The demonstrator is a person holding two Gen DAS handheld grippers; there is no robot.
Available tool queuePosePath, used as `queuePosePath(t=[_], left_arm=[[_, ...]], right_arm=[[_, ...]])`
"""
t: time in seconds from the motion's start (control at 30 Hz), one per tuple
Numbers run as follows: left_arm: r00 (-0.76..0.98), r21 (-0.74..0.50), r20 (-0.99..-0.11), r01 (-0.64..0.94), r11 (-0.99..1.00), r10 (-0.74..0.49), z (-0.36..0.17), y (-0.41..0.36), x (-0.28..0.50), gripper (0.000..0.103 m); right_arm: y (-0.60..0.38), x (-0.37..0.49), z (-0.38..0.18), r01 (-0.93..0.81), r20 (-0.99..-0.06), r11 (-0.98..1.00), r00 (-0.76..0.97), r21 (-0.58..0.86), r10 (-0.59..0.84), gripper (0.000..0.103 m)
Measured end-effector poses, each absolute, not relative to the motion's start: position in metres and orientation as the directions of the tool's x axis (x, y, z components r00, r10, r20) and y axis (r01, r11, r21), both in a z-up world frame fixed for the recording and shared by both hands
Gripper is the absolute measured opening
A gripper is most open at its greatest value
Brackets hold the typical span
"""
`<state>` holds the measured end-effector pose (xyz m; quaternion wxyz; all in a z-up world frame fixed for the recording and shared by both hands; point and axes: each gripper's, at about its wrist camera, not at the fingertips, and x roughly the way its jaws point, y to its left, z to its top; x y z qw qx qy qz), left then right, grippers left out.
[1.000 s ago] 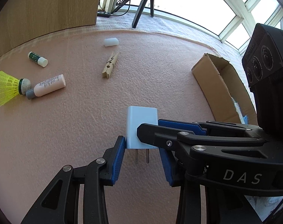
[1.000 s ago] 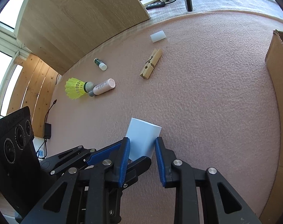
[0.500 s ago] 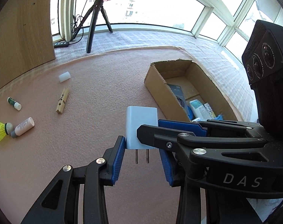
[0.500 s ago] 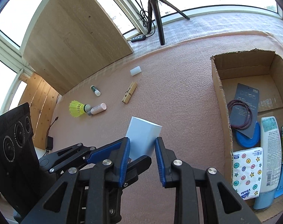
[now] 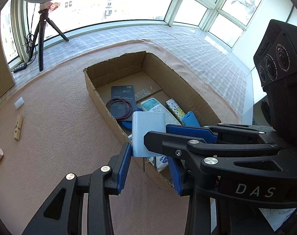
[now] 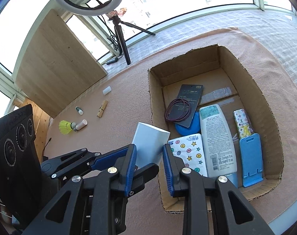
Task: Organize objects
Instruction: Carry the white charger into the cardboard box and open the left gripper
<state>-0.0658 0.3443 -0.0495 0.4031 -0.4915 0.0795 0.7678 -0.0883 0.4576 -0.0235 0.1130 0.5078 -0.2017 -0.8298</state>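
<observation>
Both tongs tilt steeply down and meet on one white charger [image 5: 148, 133], lifted off the pink desk [image 6: 117, 129] over the near-left edge of the cardboard box [image 6: 270, 105]. The left tongs [image 5: 150, 166] pinch its sides; the right tongs [image 6: 149, 157] clamp its flat faces, half closed.

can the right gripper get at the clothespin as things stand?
Probably not. The right gripper is shut on the white charger, as is the left gripper, at the cardboard box's rim. The clothespin lies unobstructed but well away on the mat.
</observation>
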Motion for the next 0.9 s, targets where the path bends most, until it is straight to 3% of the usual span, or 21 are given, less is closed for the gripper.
queuePosePath(t=[0.6,0.67,0.7,0.73,0.9], left_arm=[[-0.124,-0.279,-0.835,-0.745,-0.607,0.536,-0.064,0.379,-0.041,0.041],[-0.130,-0.271,-0.843,-0.737,-0.619,0.523,-0.065,0.376,-0.043,0.052],[-0.137,-0.271,-0.841,-0.730,-0.628,0.523,-0.065,0.373,-0.044,0.063],[-0.134,-0.284,-0.835,-0.725,-0.627,0.534,-0.064,0.370,-0.045,0.063],[-0.151,-0.281,-0.831,-0.718,-0.637,0.536,-0.060,0.361,-0.045,0.063]], right_arm=[[0.500,-0.056,-0.036,-0.102,-0.808,-0.888,-0.472,0.448,-0.354,0.025],[0.499,-0.055,-0.035,-0.103,-0.812,-0.897,-0.479,0.429,-0.333,0.033],[0.498,-0.055,-0.034,-0.107,-0.818,-0.906,-0.481,0.410,-0.314,0.047],[0.498,-0.055,-0.032,-0.111,-0.820,-0.912,-0.491,0.395,-0.295,0.058],[0.500,-0.054,-0.026,-0.119,-0.811,-0.916,-0.517,0.384,-0.273,0.061]])
